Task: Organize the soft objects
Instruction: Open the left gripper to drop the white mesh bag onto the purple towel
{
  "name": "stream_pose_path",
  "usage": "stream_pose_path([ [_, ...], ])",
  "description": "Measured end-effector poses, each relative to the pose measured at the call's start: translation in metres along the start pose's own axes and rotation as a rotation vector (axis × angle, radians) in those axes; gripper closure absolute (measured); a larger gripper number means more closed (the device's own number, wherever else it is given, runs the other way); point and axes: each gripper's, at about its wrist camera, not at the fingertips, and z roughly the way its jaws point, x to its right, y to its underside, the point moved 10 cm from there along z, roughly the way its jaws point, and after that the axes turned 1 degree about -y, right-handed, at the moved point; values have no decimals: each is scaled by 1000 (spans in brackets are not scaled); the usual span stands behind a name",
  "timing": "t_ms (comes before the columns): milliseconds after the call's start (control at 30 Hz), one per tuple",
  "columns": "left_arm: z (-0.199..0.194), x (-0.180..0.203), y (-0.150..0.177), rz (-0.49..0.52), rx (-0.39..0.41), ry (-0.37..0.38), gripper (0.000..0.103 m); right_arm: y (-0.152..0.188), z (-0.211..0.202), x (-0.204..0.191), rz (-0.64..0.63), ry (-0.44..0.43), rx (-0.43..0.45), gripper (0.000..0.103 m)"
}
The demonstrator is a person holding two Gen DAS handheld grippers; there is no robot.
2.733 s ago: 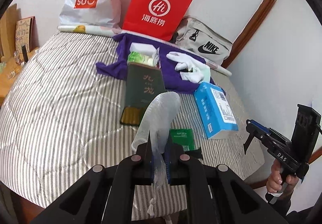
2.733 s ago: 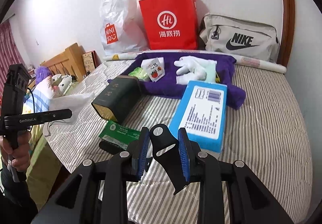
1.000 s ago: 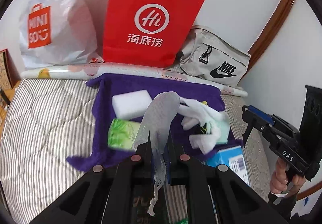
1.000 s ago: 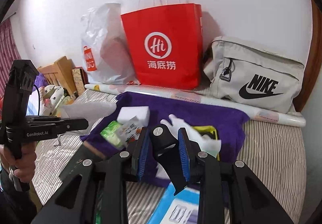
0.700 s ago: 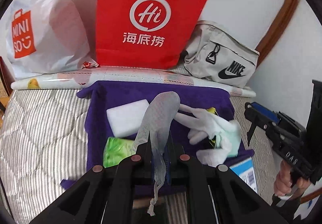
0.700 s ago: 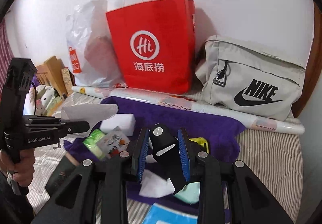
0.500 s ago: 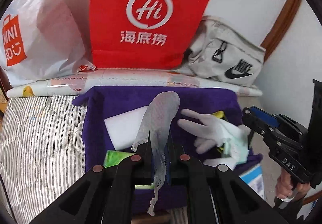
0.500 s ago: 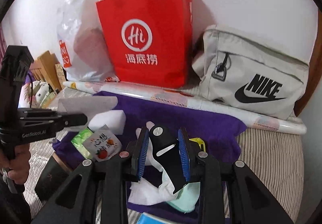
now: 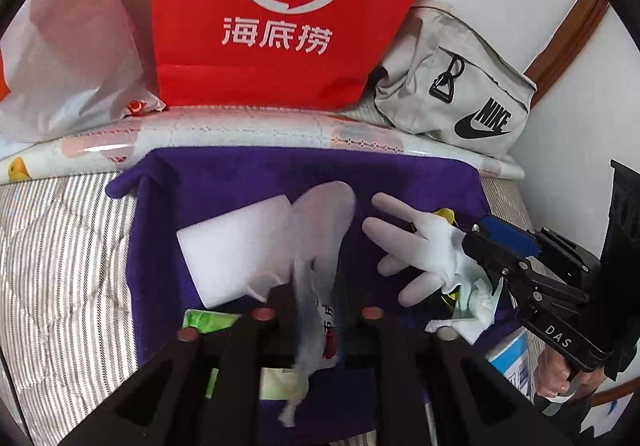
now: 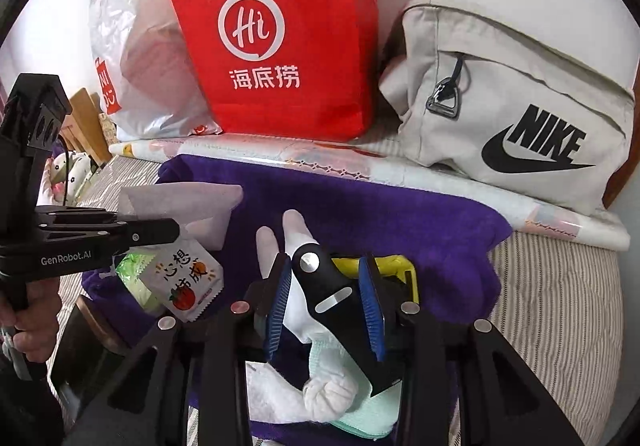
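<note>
My left gripper (image 9: 310,286) is shut on a white mesh pouch (image 9: 320,230) and holds it above a purple towel (image 9: 248,173) on the bed. A white sponge block (image 9: 232,250), a green packet (image 9: 208,320) and a white glove (image 9: 416,246) lie on the towel. My right gripper (image 10: 326,294) is shut on a black clip (image 10: 328,286), just above the glove (image 10: 280,246) and a mint cloth (image 10: 360,414). The left gripper with the pouch (image 10: 188,201) also shows at the left of the right wrist view.
A red paper bag (image 9: 280,5), a white plastic bag (image 9: 60,45) and a grey Nike bag (image 9: 460,93) stand at the wall behind a rolled mat (image 9: 260,129). A snack sachet (image 10: 188,278) and a yellow item (image 10: 396,266) lie on the towel. A blue box (image 9: 508,354) is at the right.
Both grippers have moved forward over the bed toward the purple towel and the wall. The towel's items are now closer. Each gripper keeps its hold.
</note>
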Motion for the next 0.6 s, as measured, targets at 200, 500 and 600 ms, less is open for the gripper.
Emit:
stream_pose_path([
  [200, -3, 0, 3, -7, -12, 1, 59, -1, -2, -5, -32, 8, 12, 61],
  [500, -22, 2, 12, 22, 0, -45, 35, -10, -25, -12, -33, -16, 79, 31],
  [600, -33, -2, 17, 12, 6, -49, 35, -9, -37, -14, -24, -29, 88, 30],
])
